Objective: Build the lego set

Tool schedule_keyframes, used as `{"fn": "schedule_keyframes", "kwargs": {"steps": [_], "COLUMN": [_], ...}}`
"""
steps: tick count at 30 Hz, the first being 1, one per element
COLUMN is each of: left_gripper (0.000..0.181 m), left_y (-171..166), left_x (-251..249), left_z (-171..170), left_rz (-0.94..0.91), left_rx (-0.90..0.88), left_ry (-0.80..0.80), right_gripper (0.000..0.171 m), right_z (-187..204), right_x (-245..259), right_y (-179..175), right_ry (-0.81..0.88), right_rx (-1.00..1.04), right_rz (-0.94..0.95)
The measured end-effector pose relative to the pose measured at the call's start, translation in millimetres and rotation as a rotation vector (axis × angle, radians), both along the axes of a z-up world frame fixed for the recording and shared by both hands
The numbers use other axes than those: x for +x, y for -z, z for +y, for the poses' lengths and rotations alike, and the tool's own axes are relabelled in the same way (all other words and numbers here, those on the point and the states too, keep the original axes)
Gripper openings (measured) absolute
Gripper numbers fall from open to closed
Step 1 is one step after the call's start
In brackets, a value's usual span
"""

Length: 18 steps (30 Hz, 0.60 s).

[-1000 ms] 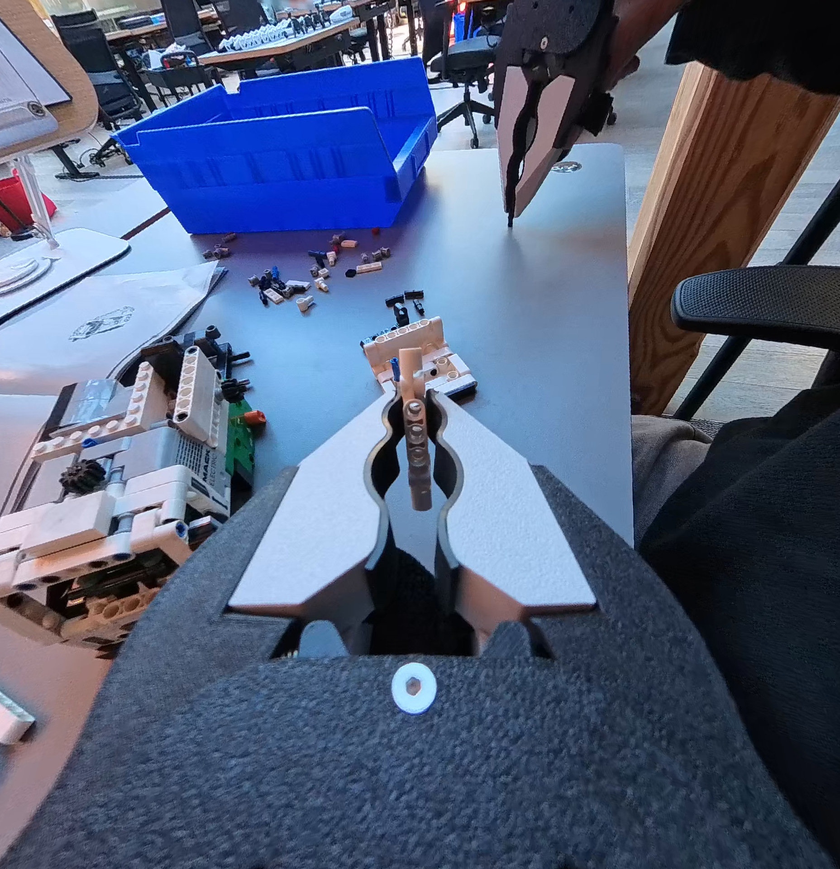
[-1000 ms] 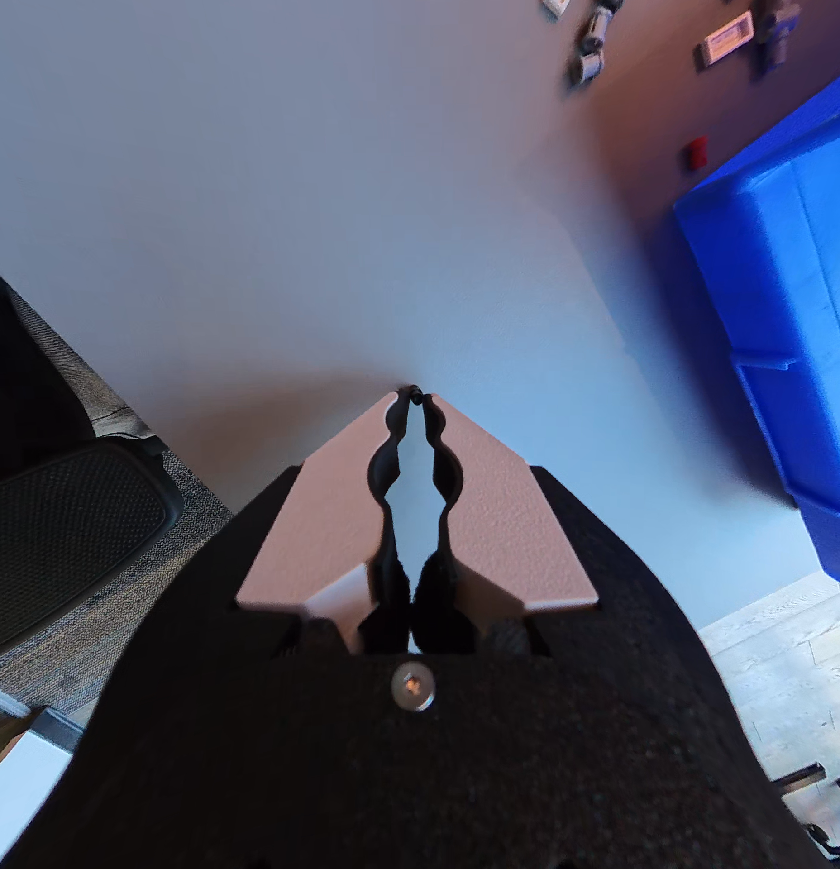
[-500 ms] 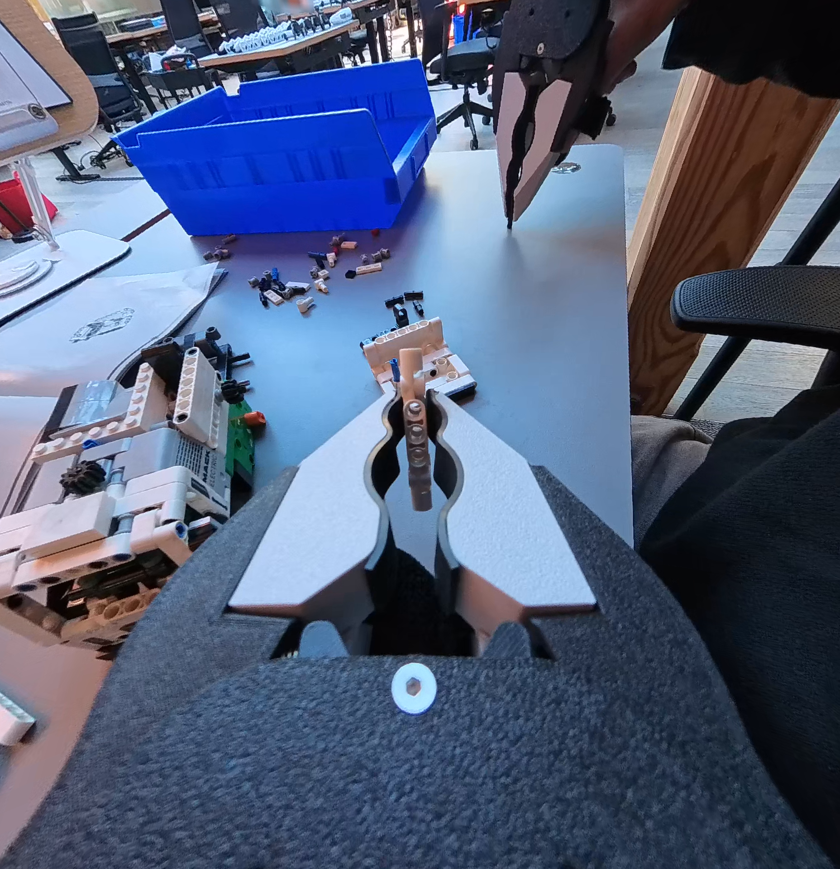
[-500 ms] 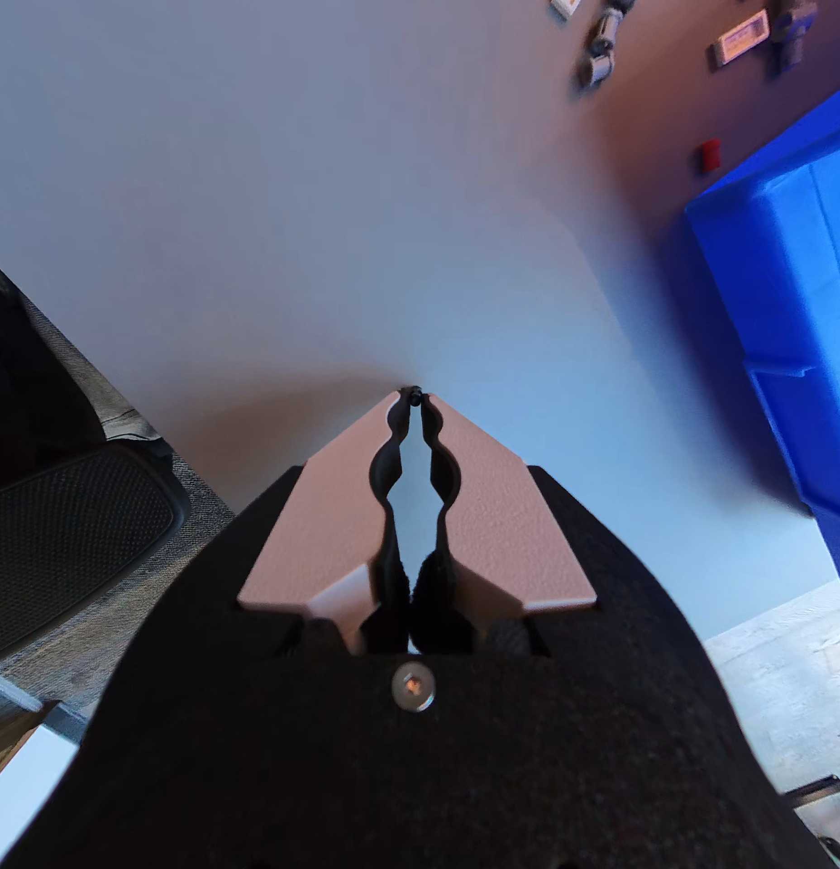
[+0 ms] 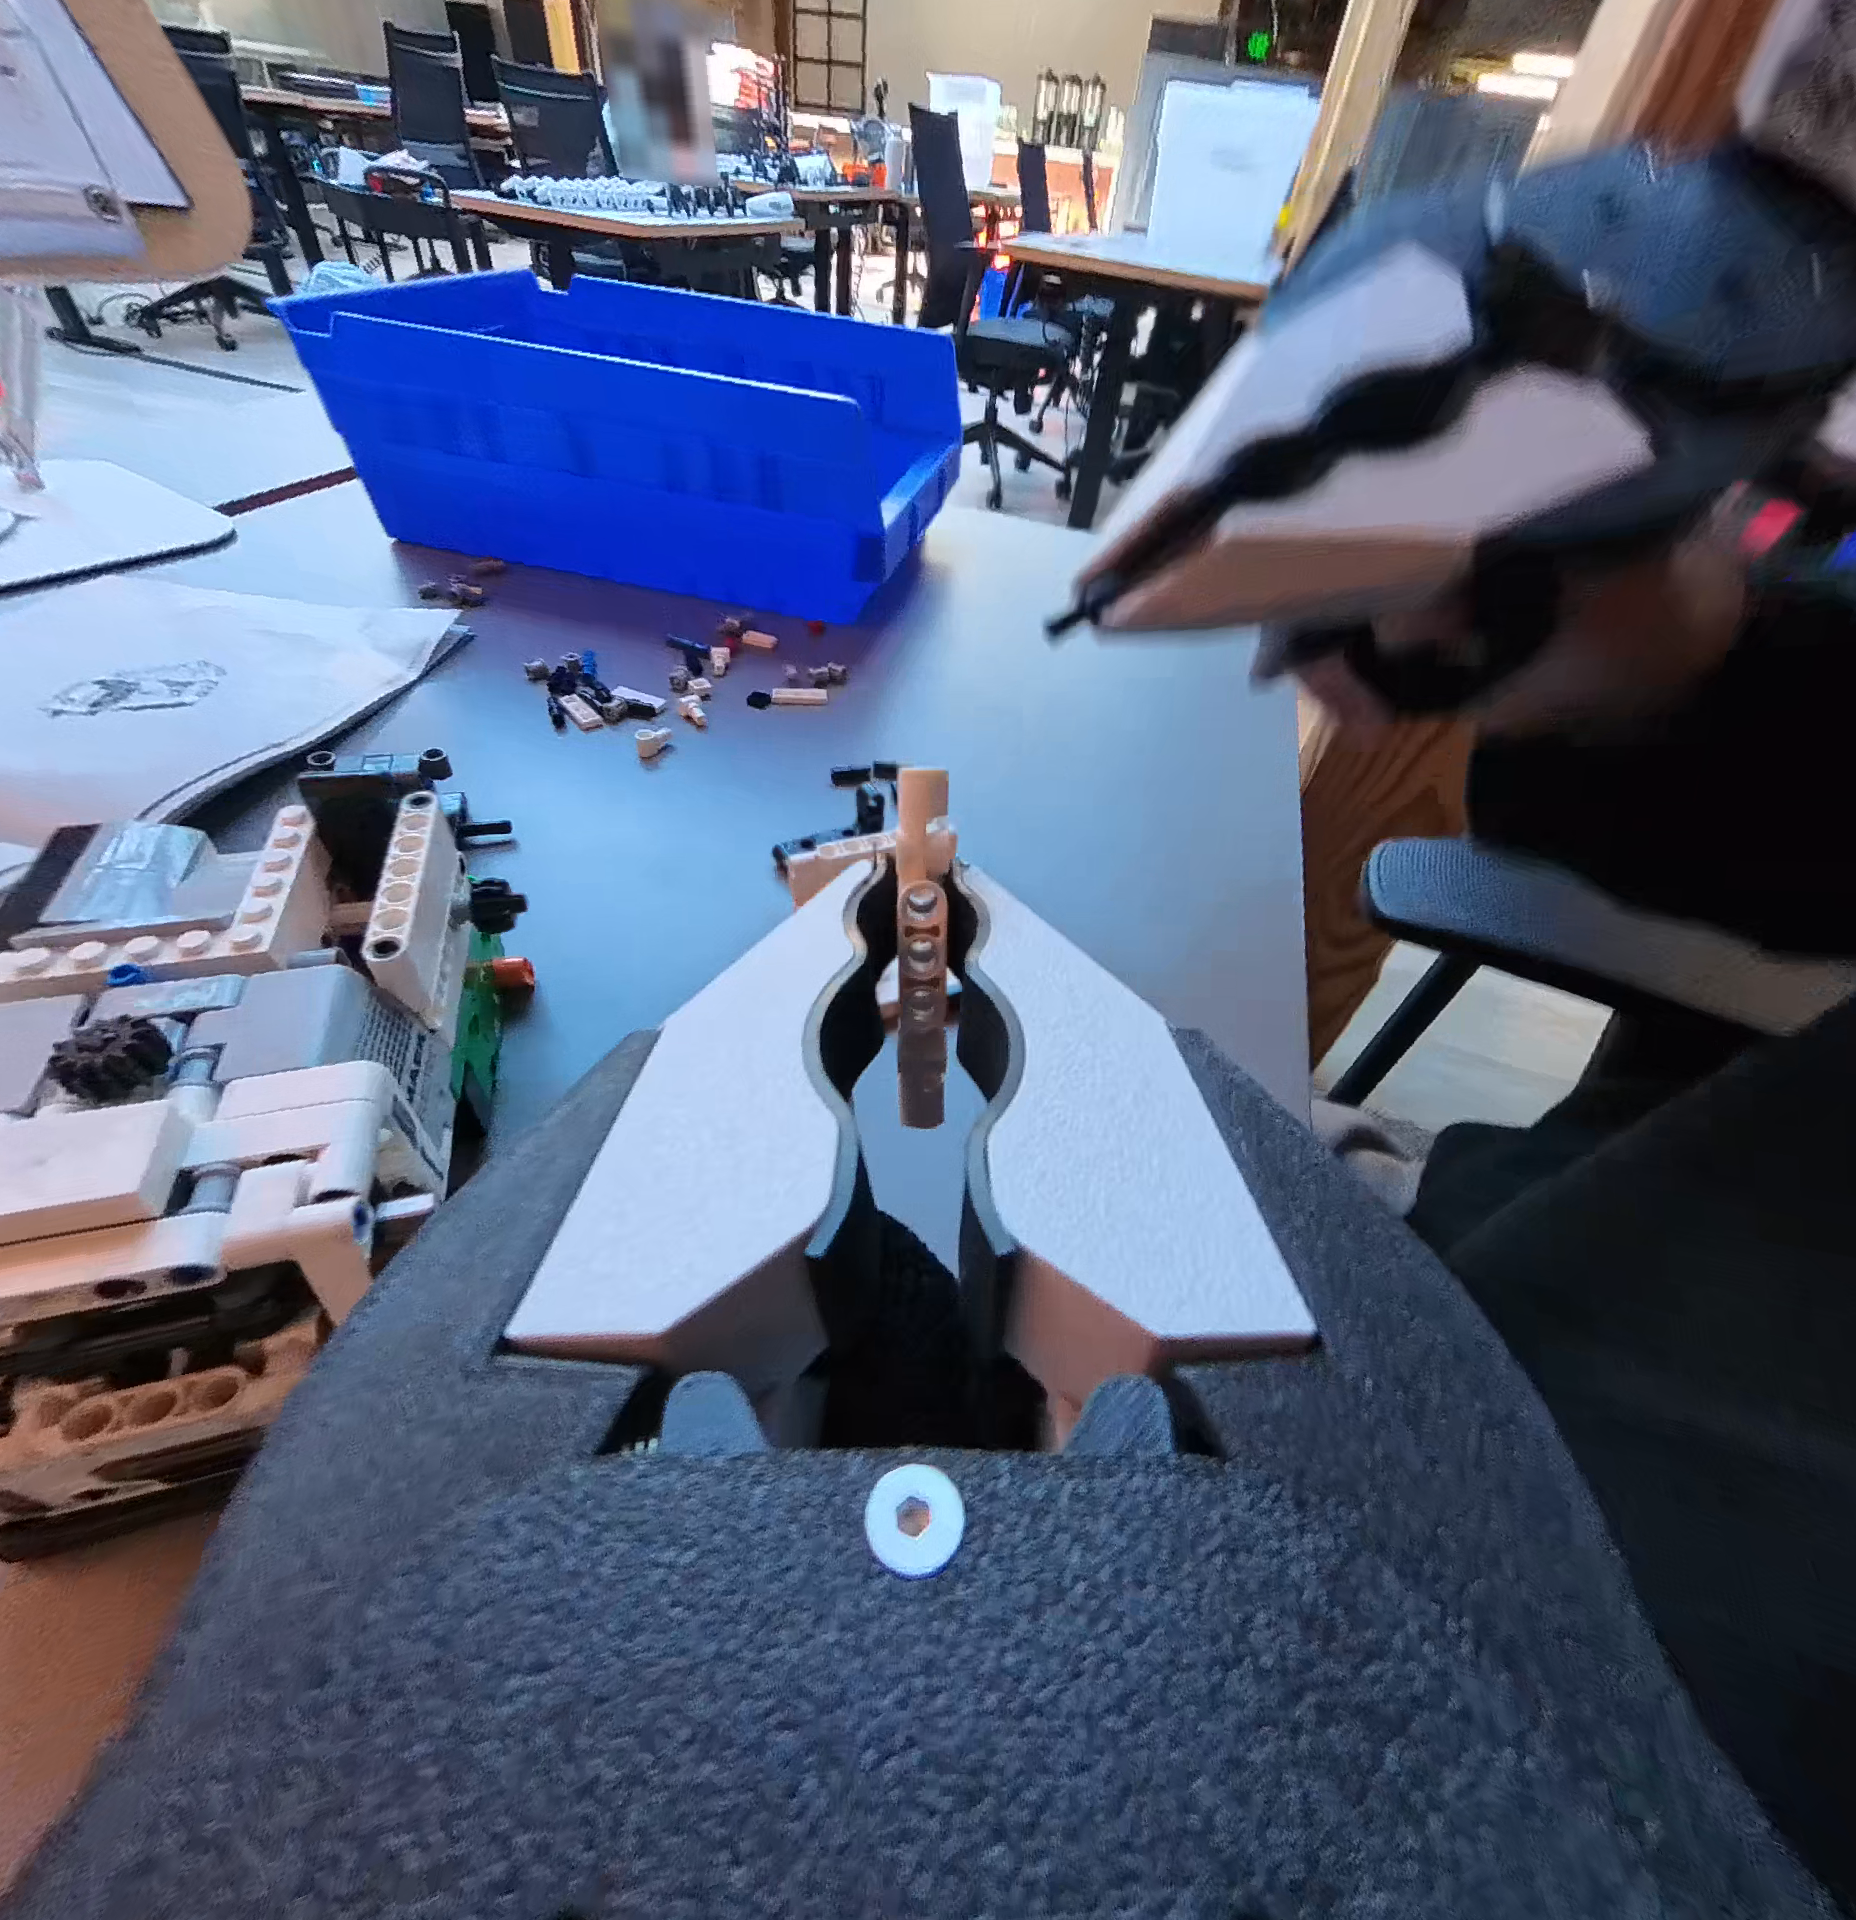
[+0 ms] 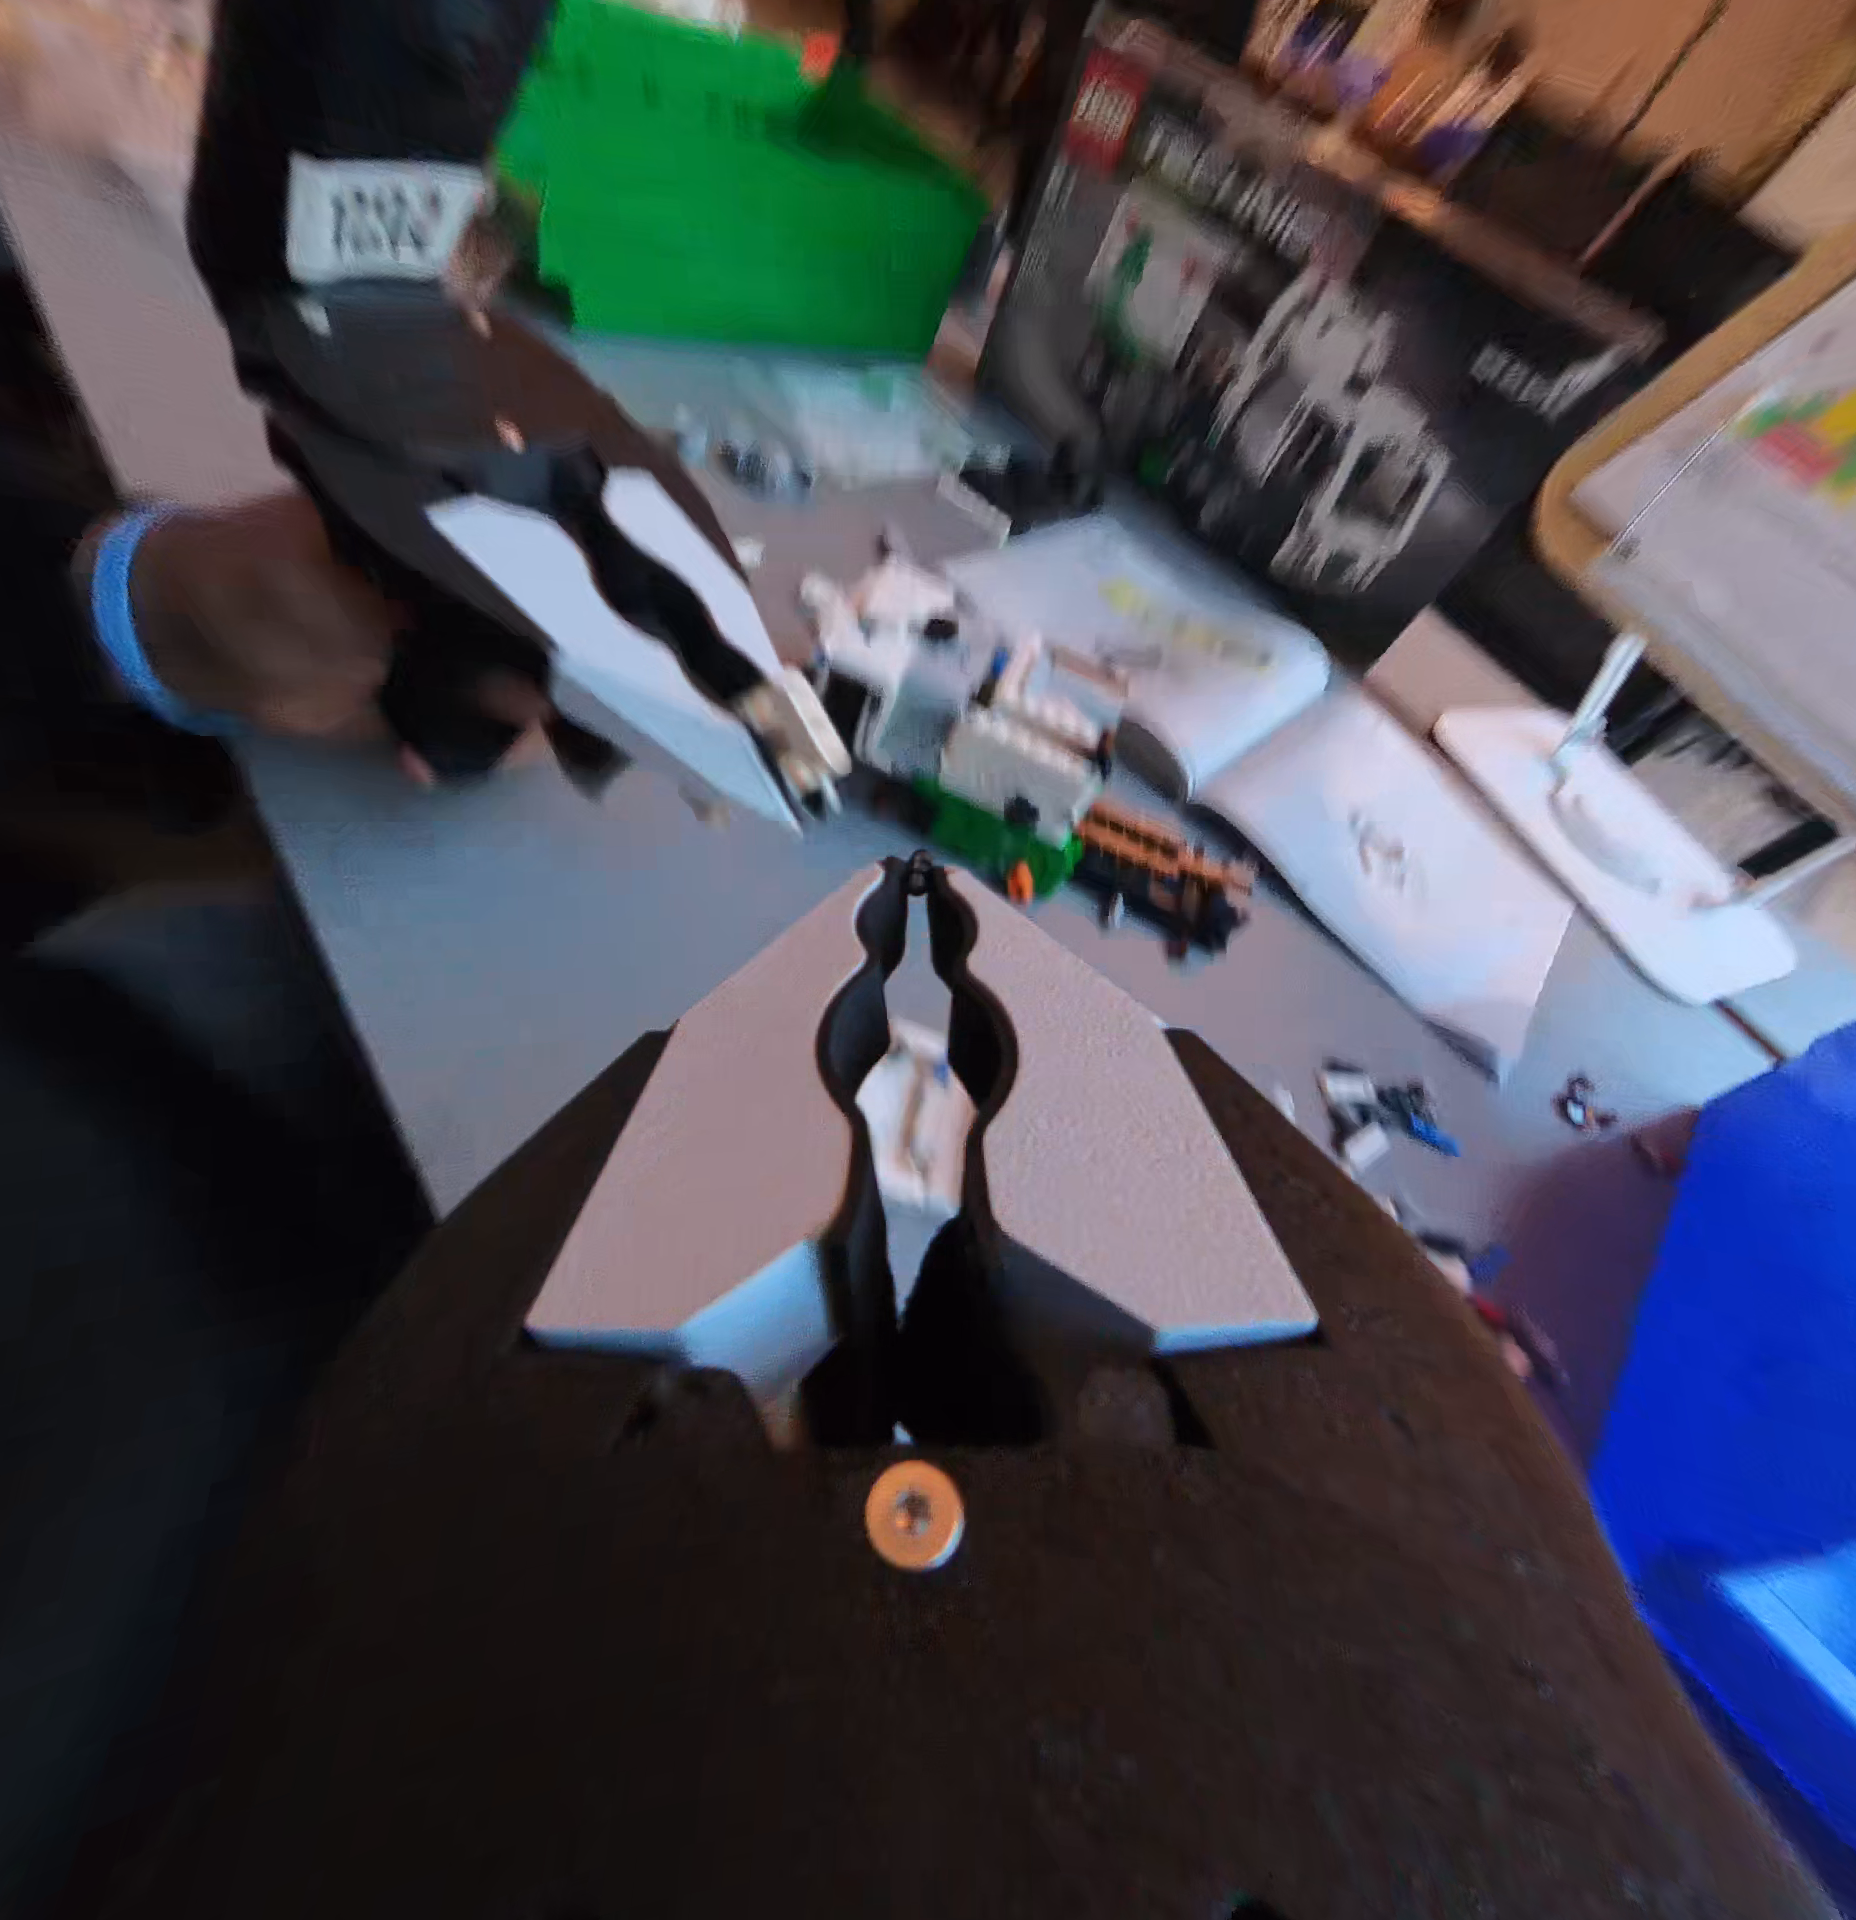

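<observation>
My left gripper (image 5: 919,878) is shut on a tan lego beam (image 5: 922,977) with holes, held upright above the grey table. My right gripper (image 6: 916,871) is shut on a tiny black pin (image 6: 918,869) at its tips; in the left wrist view it (image 5: 1085,613) hovers at upper right, tips pointing left. The left gripper (image 6: 799,774) also shows in the right wrist view, up and left of my right tips. A large white lego vehicle (image 5: 186,1081) stands at left. A small white sub-assembly (image 5: 830,857) lies just behind the beam.
A blue bin (image 5: 633,436) stands at the back of the table (image 5: 1111,831), with several loose small pieces (image 5: 654,686) in front of it. Paper sheets (image 5: 176,686) lie at left. A lego box (image 6: 1298,353) stands behind the vehicle. A chair armrest (image 5: 1589,925) is at right.
My right gripper has swung up off the table and turned toward the left gripper and the vehicle, still holding the pin. The left gripper has tilted up slightly with the beam.
</observation>
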State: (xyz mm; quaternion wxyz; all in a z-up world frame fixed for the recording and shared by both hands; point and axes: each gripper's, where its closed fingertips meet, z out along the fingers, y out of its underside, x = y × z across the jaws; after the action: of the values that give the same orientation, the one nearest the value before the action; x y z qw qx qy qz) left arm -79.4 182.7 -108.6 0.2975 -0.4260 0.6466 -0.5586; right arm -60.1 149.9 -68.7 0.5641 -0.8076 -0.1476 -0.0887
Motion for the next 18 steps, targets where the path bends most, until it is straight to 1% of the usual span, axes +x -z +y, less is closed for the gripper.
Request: {"fn": "schedule_keyframes", "kwargs": {"steps": [3,5,10,15,18], "left_gripper": [0.007,0.007,0.006,0.007,0.007], "left_y": [-4,-5,-9,-6,-5], "left_x": [4,5,4,4,4], "left_z": [4,6,10,7,7], "left_rz": [0.008,0.009,-0.011,-0.021,-0.030], "left_rx": [-0.078,-0.100,-0.124,-0.051,-0.028], "left_ry": [-0.004,-0.010,-0.027,-0.049,-0.067], "right_gripper": [0.003,0.003,0.003,0.003,0.003], "right_z": [31,37,41,47,49], "right_x": [-25,-30,-36,-31,-33], "right_y": [5,-2,11,13,13], "right_ry": [0.081,0.124,0.141,0.189,0.180], "right_rx": [0.183,0.286,0.280,0.274,0.256], "right_rz": [0.026,0.011,0.043,0.062,0.086]}}
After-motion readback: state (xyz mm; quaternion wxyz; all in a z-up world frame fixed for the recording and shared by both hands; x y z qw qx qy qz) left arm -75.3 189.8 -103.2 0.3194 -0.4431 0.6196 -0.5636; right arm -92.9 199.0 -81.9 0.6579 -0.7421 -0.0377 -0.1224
